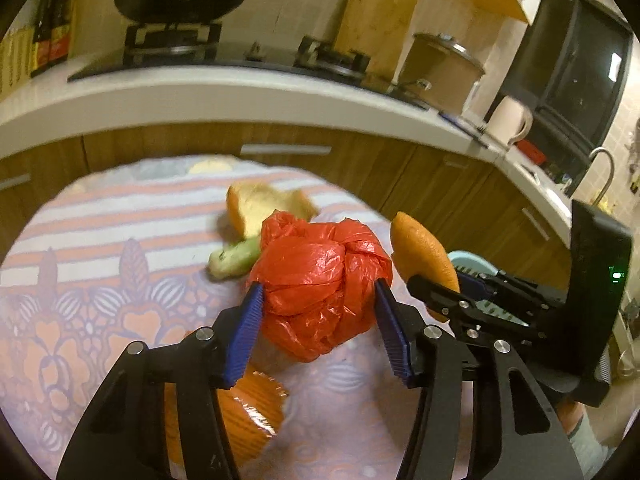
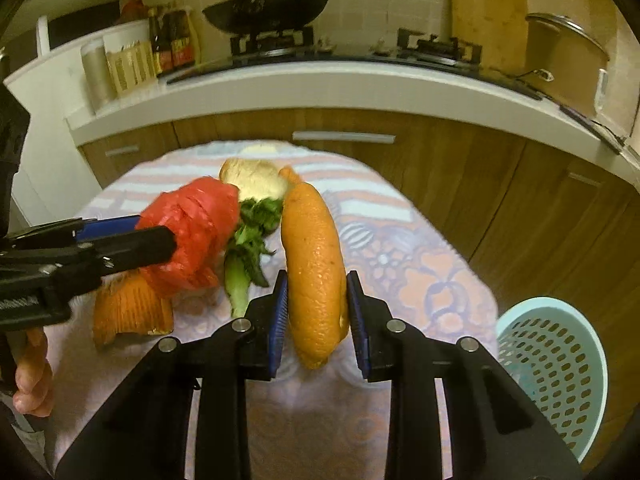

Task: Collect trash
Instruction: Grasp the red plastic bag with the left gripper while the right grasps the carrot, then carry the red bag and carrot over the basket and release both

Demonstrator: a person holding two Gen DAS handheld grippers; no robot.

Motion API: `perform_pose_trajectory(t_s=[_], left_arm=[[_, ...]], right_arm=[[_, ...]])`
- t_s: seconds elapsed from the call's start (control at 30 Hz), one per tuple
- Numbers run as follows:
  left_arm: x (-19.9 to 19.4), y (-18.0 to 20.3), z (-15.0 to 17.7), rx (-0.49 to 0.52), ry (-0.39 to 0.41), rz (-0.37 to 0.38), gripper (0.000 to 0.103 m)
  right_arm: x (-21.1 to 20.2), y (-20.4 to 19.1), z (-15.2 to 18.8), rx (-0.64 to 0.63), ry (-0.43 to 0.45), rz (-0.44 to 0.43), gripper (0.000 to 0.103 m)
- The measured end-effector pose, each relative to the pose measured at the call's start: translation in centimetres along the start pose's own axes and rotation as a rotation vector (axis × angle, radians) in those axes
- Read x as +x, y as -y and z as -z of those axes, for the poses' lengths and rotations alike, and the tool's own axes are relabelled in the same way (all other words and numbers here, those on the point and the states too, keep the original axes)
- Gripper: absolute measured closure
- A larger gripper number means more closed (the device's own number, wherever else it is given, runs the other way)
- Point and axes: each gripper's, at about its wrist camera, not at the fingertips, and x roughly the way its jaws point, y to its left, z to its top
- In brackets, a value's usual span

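My left tongs (image 1: 318,292) are clenched on a knotted red plastic bag (image 1: 320,276), its bulk pressed between both blue pads above the patterned desk (image 1: 100,280). My right tongs (image 2: 316,296) grip a long orange peel (image 2: 314,264), which stands upright between the pads. Beyond the red bag lie a pale peel piece (image 1: 264,208) and a green vegetable scrap (image 1: 234,258); under my left tongs sits an orange pleated wrapper (image 1: 248,408). To the right of my right tongs, past the desk edge, stands a light blue perforated basket (image 2: 560,364).
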Motion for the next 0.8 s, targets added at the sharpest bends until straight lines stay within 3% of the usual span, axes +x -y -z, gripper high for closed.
perform_pose_trajectory(t_s=[0.3, 0.6, 0.8], left_arm=[[-0.4, 5.4, -1.8, 0.069, 0.049, 0.071, 0.05], [4.1, 12.8, -2.9, 0.128, 0.013, 0.198, 0.05], [8.3, 17.8, -2.6, 0.179, -0.045, 0.254, 0.05]], right_arm=[[-4.2, 5.3, 0.1, 0.084, 0.065, 0.071, 0.078], [-8.3, 12.8, 2.6, 0.191, 0.099, 0.228, 0.078], [-9.3, 18.7, 5.5, 0.296, 0.067, 0.305, 0.078]])
